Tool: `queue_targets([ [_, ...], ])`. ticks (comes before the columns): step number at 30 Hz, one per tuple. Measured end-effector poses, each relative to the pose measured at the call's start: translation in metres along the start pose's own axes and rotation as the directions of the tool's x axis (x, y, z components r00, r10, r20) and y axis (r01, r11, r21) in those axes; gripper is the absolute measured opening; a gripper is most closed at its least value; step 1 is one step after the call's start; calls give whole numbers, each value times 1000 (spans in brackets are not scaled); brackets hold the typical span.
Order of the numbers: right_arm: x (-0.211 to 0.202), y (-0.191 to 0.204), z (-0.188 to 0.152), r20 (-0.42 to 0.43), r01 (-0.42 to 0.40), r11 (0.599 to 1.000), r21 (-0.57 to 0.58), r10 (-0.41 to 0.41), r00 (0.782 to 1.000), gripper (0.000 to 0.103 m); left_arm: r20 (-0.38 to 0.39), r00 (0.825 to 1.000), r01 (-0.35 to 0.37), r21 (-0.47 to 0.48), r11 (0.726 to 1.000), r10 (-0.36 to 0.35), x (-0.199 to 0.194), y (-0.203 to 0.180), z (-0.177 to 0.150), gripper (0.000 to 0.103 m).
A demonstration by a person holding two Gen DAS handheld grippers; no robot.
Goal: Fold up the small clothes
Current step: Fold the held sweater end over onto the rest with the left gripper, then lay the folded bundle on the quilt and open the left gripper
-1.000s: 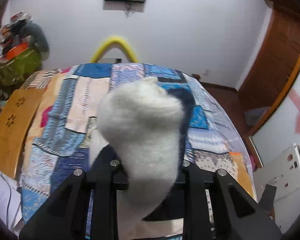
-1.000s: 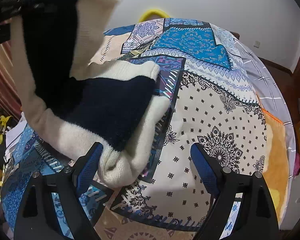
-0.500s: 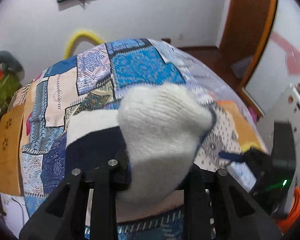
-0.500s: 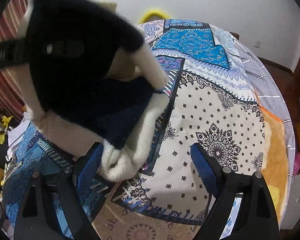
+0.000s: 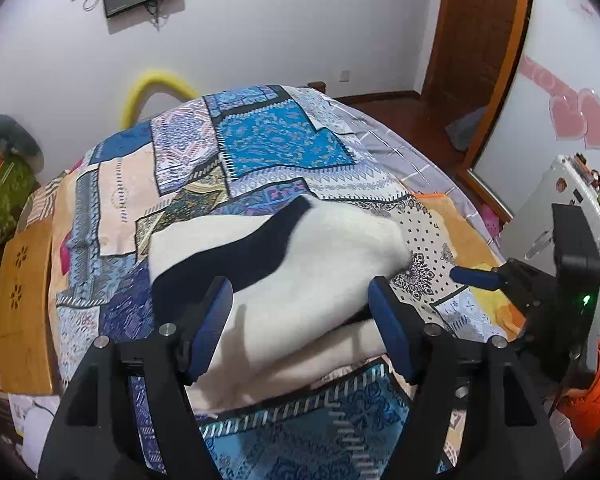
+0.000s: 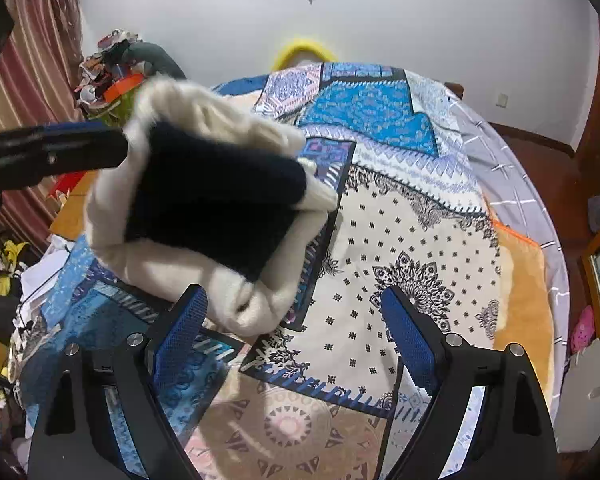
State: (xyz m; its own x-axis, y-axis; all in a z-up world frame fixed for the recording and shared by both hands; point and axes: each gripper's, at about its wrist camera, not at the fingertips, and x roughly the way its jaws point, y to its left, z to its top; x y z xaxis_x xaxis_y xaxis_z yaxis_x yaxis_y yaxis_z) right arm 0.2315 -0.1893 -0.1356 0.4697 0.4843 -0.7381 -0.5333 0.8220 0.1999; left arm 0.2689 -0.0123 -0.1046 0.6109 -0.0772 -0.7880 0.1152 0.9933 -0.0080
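Note:
A small cream and navy knitted garment (image 5: 300,276) lies folded over on the patchwork bedspread (image 5: 268,148). My left gripper (image 5: 300,312) is open, its blue pads on either side of the garment's near edge, holding nothing. In the right wrist view the garment (image 6: 212,208) sits at the left, its upper flap blurred. My right gripper (image 6: 296,328) is open and empty over the bedspread (image 6: 400,248), just right of the garment. The left gripper's finger (image 6: 52,152) reaches in from the left edge beside the garment. The right gripper shows at the right of the left wrist view (image 5: 476,276).
A wooden board (image 5: 24,300) lies along the bed's left edge. A yellow hoop (image 5: 156,88) stands behind the bed by the white wall. Clutter (image 6: 112,68) is piled at the far left. A white appliance (image 5: 572,208) and a wooden door (image 5: 476,40) are to the right.
My left gripper carried the garment's flap over to the right, opened and let it go; the flap now lies on the folded garment. My right gripper stayed open and barely moved.

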Motion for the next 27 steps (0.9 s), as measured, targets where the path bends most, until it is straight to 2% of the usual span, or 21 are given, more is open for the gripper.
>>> queue_targets([
  [6, -21, 16, 8, 45, 2, 1000, -31, -1, 999, 87, 13, 999, -39, -65, 997, 40, -19, 31, -15, 76],
  [9, -28, 26, 12, 64, 1, 999, -47, 2, 998, 87, 0, 997, -82, -97, 992, 82, -21, 50, -28, 78],
  [21, -23, 52, 45, 101, -31, 996, -83, 40, 994, 86, -157, 986, -93, -225, 970, 58, 16, 104, -92, 79],
  [27, -5, 60, 52, 64, -51, 995, -87, 57, 996, 63, -219, 975, -115, -309, 944, 47, 44, 122, -112, 79],
])
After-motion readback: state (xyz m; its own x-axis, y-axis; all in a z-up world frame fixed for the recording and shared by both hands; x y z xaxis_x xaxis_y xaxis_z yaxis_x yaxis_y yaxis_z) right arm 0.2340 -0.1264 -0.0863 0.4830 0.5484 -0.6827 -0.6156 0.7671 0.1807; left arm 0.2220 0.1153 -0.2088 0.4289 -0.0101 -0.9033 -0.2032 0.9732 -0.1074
